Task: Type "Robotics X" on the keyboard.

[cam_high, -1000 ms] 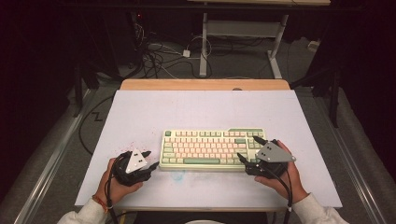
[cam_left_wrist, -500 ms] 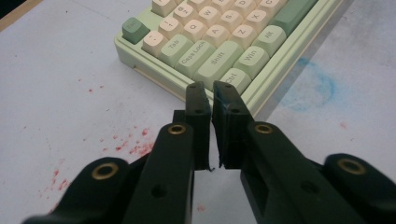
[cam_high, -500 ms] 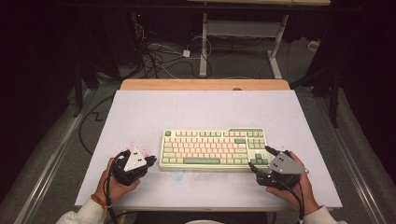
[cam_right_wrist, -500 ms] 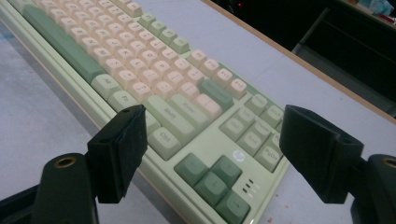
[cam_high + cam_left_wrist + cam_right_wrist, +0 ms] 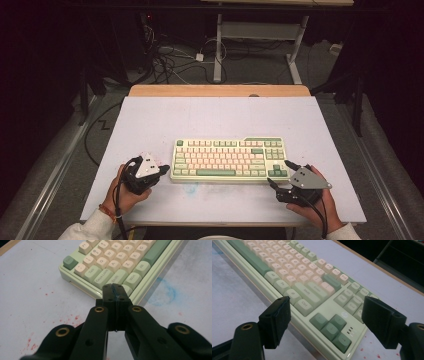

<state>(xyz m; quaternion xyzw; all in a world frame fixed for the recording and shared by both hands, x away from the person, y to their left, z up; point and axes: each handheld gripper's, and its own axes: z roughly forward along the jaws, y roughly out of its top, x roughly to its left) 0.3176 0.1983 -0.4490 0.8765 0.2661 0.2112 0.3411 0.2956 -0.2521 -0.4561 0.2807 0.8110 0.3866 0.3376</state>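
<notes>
Left gripper (image 5: pixel 115 293): jaws have just been closing, now pressed together with nothing between, tips just beside the keyboard's (image 5: pixel 230 159) near-left corner. Right gripper (image 5: pixel 325 322): jaws spread, straddling its near-right corner by the arrow keys (image 5: pixel 332 328). Keyboard flat, mid-table (image 5: pixel 210 115).

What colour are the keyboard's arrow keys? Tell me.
Darker green, on the pale green keyboard; arrow keys show best in the right gripper view.
</notes>
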